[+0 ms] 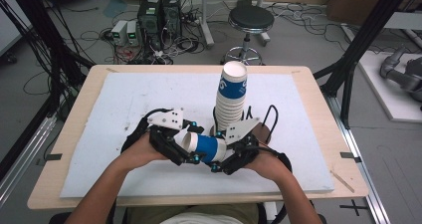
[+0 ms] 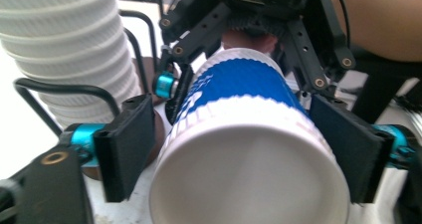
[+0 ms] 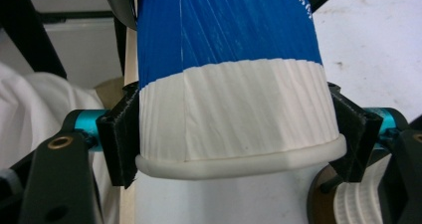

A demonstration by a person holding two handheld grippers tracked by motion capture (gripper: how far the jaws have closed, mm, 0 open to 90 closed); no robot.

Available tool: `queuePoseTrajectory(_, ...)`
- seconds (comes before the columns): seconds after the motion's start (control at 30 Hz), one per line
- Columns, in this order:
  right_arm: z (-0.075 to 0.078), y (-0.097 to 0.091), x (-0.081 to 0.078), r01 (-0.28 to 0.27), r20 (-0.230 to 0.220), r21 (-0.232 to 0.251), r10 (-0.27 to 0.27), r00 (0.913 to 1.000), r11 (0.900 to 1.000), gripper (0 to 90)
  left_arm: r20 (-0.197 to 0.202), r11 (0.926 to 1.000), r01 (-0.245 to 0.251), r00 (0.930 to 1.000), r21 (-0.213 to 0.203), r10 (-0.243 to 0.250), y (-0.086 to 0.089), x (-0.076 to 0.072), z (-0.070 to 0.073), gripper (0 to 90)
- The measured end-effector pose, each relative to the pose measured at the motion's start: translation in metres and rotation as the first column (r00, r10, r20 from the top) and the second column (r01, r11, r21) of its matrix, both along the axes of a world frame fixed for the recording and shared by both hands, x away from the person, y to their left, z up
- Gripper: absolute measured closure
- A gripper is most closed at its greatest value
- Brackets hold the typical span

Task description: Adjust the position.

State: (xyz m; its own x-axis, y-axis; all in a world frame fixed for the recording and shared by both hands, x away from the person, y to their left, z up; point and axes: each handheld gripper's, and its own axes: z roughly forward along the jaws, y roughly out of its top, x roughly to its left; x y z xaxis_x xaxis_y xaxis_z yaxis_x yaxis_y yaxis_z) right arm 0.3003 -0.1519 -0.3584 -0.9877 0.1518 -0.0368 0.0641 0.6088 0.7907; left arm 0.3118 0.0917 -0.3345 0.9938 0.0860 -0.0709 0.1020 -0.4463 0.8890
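Cup [image 2: 249, 134]: ribbed paper, matt, blue band over white; the smooth rolled rim shows in the right gripper view.
Cup stack [image 1: 230, 102]: the same ribbed white paper, matt, the top one with a blue band.
Left tongs [image 2: 239, 149]: black pads [image 2: 127, 144] of matt, faintly grainy plastic; glossy turquoise metal fittings.
Right tongs [image 3: 234, 134]: matt black plastic pads; a brass-looking bushing in the arm.
Top plate [image 1: 166, 118]: pale grey, smooth, matt.
Worktop [image 1: 318, 109]: light wood rim, smooth; a white matt sheet, lightly scuffed.
Stool [image 1: 250, 19]: black padded seat, chrome base.
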Motion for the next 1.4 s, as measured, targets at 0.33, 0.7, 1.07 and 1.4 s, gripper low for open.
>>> queuePoseTrajectory(0.33,0.001,-0.001,-0.001,-0.013,0.006,-0.026,0.013,0.9999,0.9996,23.4,-0.053,0.9992,0.037,0.9979,0.015,-0.036,0.000,0.005,-0.006,29.1)
queuePoseTrajectory(0.7,0.003,-0.016,0.002,0.002,-0.035,0.147,0.003,0.9994,0.9891,18.4,-0.098,0.9910,0.023,0.9945,-0.132,-0.036,0.011,0.010,-0.003,29.9)
queuePoseTrajectory(1.07,0.013,-0.024,0.003,-0.001,-0.012,0.260,0.004,0.9999,0.9656,23.2,-0.113,0.9669,0.027,0.9919,-0.254,-0.057,0.013,0.012,-0.006,30.3)
queuePoseTrajectory(1.4,0.014,-0.021,0.002,0.007,-0.030,0.156,-0.003,0.9995,0.9877,25.2,-0.026,0.9937,0.042,0.9986,-0.104,-0.045,0.011,0.004,-0.009,24.5)
